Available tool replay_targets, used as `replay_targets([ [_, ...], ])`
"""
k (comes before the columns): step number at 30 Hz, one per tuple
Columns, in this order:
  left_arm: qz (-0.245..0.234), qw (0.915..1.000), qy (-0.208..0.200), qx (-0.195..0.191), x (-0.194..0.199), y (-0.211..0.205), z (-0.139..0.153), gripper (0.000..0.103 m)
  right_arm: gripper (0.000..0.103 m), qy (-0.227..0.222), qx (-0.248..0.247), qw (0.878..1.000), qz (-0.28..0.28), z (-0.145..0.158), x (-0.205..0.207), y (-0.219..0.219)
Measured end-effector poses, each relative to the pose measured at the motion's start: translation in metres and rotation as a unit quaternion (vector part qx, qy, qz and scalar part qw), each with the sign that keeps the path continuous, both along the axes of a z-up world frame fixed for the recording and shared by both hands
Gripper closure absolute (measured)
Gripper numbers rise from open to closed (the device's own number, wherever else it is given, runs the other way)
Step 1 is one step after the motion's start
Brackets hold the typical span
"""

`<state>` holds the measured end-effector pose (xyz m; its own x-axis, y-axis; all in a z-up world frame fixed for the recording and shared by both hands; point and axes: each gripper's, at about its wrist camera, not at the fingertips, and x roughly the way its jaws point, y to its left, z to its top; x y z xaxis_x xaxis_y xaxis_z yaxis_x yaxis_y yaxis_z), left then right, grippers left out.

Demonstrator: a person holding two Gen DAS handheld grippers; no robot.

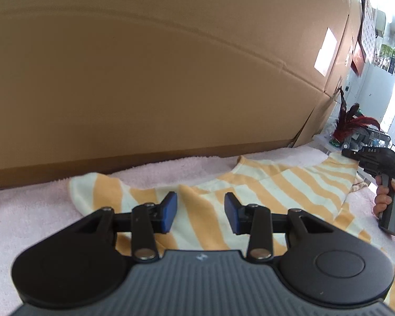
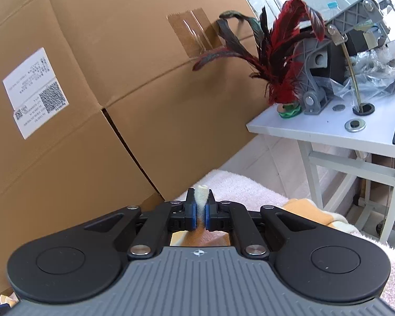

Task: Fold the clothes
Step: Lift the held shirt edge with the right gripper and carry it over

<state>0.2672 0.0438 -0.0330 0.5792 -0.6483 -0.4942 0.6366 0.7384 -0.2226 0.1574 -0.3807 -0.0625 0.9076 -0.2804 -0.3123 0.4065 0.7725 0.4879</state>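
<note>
While the striped shirt (image 1: 250,184) lies spread on the pink towel (image 1: 26,210) that covers the work surface, the left tongs (image 1: 200,212) hang above its near-left part with the 2 blue pads (image 1: 169,212) apart and no cloth between them. A raised fold of orange-and-cream fabric stands just beyond the gap. The right tongs (image 2: 200,212) are clamped narrow on an edge of the striped shirt, and a cream tip of cloth protrudes above the pads in the right wrist view. In the left wrist view the right tongs appear at the far right edge, gripped by a hand (image 1: 389,202), at the right end of the garment. A wall of cardboard boxes (image 1: 171,65) rises directly behind the towel; 1 box carries a white shipping label (image 2: 34,92). To the right stands a white bench (image 2: 329,131) bearing a red-and-black feather ornament (image 2: 281,60), a grey metal mechanism (image 2: 329,52), clear plastic wrap (image 2: 376,71) and a small round disc (image 2: 355,125). The shirt's orange stripes run diagonally across the cloth below the left tongs.
</note>
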Motion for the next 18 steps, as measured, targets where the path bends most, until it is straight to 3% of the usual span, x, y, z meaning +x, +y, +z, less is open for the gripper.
replay_targets([
  [1, 0.002, 0.9998, -0.004, 0.018, 0.0, -0.004, -0.002, 0.064, 0.096, -0.008, -0.004, 1.0, -0.002, 0.001, -0.002, 0.001],
  [5, 0.003, 0.9979, -0.025, 0.059, -0.005, -0.015, -0.005, 0.06, 0.096, -0.047, -0.027, 0.998, -0.014, 0.007, -0.013, 0.007],
  [11, -0.005, 0.9996, -0.016, 0.025, 0.0, -0.008, -0.006, 0.061, 0.096, -0.09, 0.017, 0.996, -0.015, 0.008, -0.024, 0.0],
  [14, 0.004, 0.9995, -0.026, 0.019, -0.001, -0.006, -0.003, 0.058, 0.096, -0.08, 0.027, 0.996, -0.004, 0.008, -0.019, -0.001],
  [17, 0.006, 0.9996, -0.022, -0.014, 0.0, 0.003, 0.003, 0.052, 0.096, -0.077, 0.033, 0.996, 0.01, 0.008, -0.016, -0.001],
  [18, 0.011, 0.9998, -0.016, -0.002, 0.002, 0.002, 0.0, 0.052, 0.096, -0.077, 0.034, 0.996, 0.013, 0.008, -0.015, -0.001],
])
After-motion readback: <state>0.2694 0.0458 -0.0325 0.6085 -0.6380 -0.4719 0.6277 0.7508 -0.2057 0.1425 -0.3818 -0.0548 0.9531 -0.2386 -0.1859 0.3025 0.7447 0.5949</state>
